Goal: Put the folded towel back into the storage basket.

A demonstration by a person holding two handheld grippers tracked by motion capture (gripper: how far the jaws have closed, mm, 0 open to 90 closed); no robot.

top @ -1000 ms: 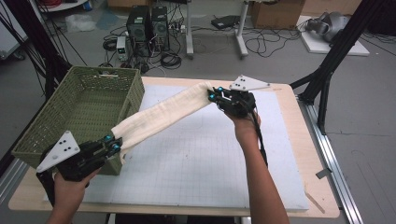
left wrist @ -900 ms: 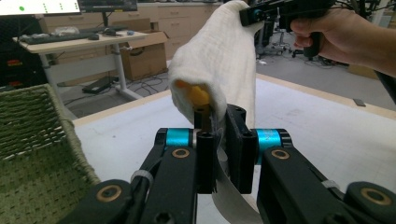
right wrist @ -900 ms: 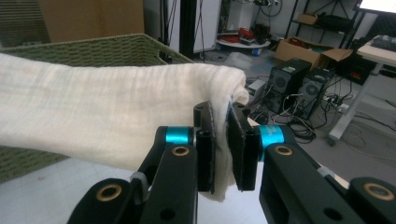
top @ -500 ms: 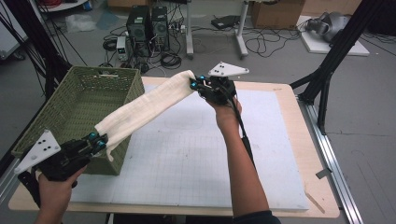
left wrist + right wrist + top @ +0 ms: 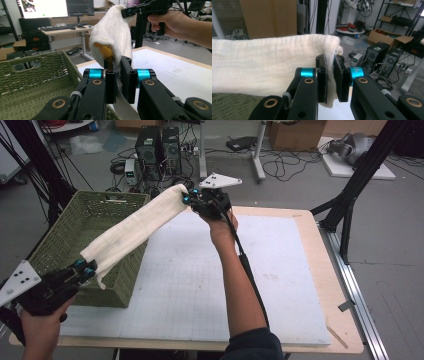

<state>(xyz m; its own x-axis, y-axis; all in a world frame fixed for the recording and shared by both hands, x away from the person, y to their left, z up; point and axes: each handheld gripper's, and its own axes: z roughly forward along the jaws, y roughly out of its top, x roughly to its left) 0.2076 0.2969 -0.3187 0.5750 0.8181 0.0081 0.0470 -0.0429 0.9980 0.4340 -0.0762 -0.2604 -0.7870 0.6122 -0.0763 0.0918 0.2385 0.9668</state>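
Observation:
A long folded cream towel [image 5: 132,230] hangs stretched in the air between my two grippers, over the right edge of the green woven basket [image 5: 65,245]. My left gripper [image 5: 89,268] is shut on the towel's near end at the lower left; in the left gripper view the towel [image 5: 112,37] rises from between the closed jaws of that gripper [image 5: 117,72]. My right gripper [image 5: 189,200] is shut on the far end, raised above the table's back edge. The right gripper view has the towel [image 5: 262,70] running leftwards from the pinched jaws of the right gripper [image 5: 330,80].
A white gridded mat [image 5: 210,285] covers the wooden table [image 5: 330,285]. The basket stands at the table's left side. Black frame legs [image 5: 350,195] stand right of the table. Computers and cables [image 5: 155,150] lie on the floor beyond it.
Both grippers have carried the towel leftwards and upwards. The right gripper moved from over the mat's far right to above the back edge near the basket; the left hand drifted left.

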